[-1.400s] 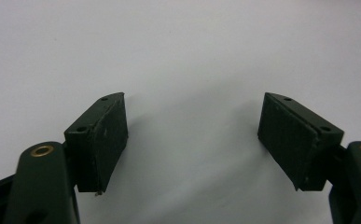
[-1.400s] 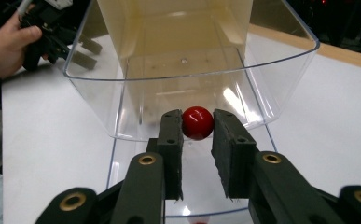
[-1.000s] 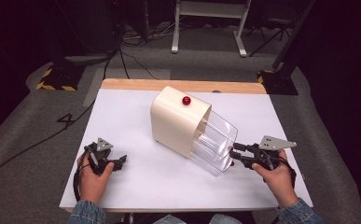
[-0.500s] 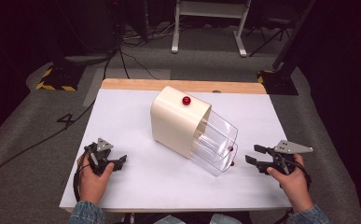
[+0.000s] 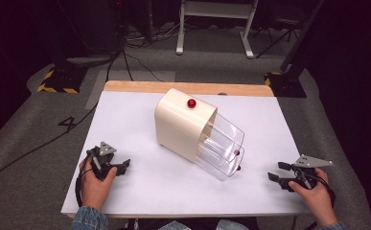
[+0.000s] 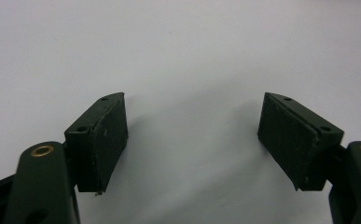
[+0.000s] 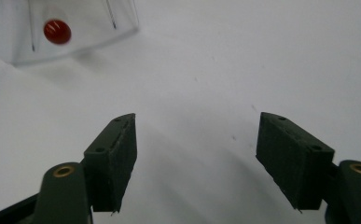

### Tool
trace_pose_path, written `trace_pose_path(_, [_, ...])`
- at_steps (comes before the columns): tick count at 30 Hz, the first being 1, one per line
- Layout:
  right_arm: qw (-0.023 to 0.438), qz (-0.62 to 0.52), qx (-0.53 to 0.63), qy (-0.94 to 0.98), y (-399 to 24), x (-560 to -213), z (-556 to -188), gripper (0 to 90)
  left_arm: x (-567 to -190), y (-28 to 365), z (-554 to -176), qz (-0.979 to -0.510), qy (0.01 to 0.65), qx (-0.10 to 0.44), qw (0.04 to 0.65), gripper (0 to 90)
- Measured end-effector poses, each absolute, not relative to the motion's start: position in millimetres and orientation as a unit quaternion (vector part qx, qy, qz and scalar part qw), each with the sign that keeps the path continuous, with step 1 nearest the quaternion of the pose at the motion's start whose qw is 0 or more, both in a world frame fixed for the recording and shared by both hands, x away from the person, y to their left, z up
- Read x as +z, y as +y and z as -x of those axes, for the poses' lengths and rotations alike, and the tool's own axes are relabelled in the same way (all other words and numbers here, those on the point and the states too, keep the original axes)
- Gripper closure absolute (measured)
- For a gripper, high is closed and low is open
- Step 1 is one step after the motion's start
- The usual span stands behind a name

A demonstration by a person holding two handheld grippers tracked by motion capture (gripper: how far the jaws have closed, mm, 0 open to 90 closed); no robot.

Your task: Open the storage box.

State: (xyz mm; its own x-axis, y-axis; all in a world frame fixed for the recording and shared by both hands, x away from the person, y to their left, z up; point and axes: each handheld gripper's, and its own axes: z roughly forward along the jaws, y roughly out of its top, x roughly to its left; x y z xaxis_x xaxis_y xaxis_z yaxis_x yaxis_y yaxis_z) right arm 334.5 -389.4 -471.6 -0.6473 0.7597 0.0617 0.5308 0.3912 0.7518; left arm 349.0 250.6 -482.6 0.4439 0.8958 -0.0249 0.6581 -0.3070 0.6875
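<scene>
Container [image 5: 185, 125], cream with a clear drawer [image 5: 221, 148], lies mid-table. Your left gripper [image 5: 107, 165] at 7 o'clock and right gripper [image 5: 282, 173] at 4 o'clock both sit spread, holding nothing. Approach the drawer's red knob [image 7: 57, 31] squarely, judging slowly.

A cream box [image 5: 183, 123] with clear drawers [image 5: 221, 148] pulled out stands mid-table [image 5: 125, 120]; left gripper [image 5: 121, 166] and right gripper [image 5: 275, 171] rest well apart from it
</scene>
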Motion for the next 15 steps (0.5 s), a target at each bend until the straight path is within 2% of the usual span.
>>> trace_pose_path(6, [0.157,-0.387,0.364,0.832,-394.4,-476.5,-331.3,25.9,-482.5,250.8,-349.1,-0.787,0.493,0.185,0.320,24.4])
trace_pose_path(13, [0.174,-0.381,0.357,0.835,-394.1,-479.9,-331.5,16.8,-482.6,250.7,-349.1,-0.787,0.493,0.185,0.321,24.4])
trace_pose_path(15, [0.176,-0.382,0.355,0.835,-393.9,-480.3,-331.5,16.6,-482.6,250.7,-349.1,-0.787,0.493,0.185,0.321,24.4])
